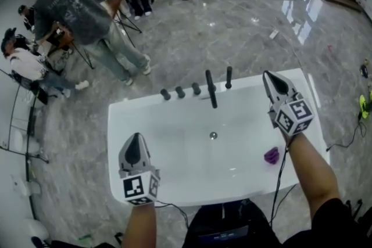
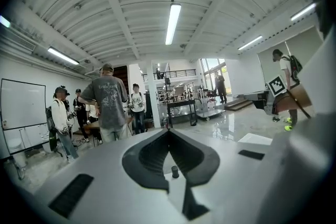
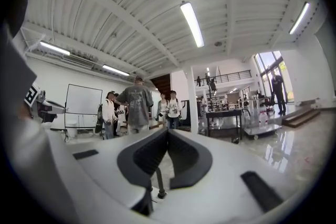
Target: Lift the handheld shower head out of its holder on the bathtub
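Note:
The white bathtub fills the middle of the head view. On its far rim stand black fittings: three knobs, a long spout and the slim upright handheld shower head in its holder. My right gripper hovers over the far right rim, to the right of the shower head and apart from it, shut and empty. My left gripper is above the near left part of the tub, shut and empty. In the right gripper view a thin black upright fitting shows below the closed tips.
A purple object lies in the tub near the right wall, and the drain is in the middle. Several people stand on the marble floor beyond the tub at far left. Cables run on the floor at right.

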Tool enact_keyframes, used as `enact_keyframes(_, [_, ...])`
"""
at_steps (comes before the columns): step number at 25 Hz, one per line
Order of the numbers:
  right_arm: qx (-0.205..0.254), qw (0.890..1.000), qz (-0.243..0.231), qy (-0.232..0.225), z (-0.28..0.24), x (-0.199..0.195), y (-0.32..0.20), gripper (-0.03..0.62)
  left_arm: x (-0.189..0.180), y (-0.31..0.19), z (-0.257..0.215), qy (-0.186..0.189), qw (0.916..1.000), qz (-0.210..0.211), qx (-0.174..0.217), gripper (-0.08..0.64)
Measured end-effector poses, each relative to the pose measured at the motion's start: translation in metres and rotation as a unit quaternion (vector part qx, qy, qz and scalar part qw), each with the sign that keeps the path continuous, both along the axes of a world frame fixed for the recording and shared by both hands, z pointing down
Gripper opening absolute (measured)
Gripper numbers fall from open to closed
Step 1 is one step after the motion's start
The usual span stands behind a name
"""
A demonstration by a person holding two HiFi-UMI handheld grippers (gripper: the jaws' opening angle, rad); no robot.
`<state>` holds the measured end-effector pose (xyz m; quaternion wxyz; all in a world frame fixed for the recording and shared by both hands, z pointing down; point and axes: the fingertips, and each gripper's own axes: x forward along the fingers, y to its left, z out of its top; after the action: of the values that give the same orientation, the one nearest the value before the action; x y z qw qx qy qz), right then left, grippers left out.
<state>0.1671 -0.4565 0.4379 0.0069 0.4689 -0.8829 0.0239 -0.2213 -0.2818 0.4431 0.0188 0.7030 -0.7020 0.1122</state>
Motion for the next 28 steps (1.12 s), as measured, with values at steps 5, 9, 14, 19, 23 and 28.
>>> enact_keyframes(5, [-0.017,1.000,-0.004,-0.006,0.032,-0.011,-0.021,0.005,-0.001,-0.017,0.018,0.004,0.9999,-0.003,-0.009,0.009])
enact_keyframes(9, [-0.025,1.000,-0.008,-0.009,0.056,-0.019,-0.035,0.005,0.002,-0.032,0.031,-0.001,0.9999,-0.001,-0.014,0.009])
enact_keyframes(14, [-0.035,0.999,-0.011,-0.012,0.083,-0.027,-0.052,0.005,0.006,-0.052,0.048,-0.001,0.9999,0.001,-0.015,0.009])
enact_keyframes(19, [-0.044,0.999,-0.016,-0.010,0.114,-0.039,-0.065,0.005,0.013,-0.073,0.063,0.017,0.9998,0.006,0.000,0.009])
enact_keyframes(23, [-0.050,0.998,-0.016,-0.016,0.130,-0.046,-0.076,0.005,0.018,-0.092,0.079,0.030,0.9995,0.014,0.001,0.009])
enact_keyframes(28, [-0.051,0.999,-0.018,-0.004,0.152,-0.057,-0.095,0.005,0.026,-0.121,0.088,0.017,0.9992,0.036,0.005,0.009])
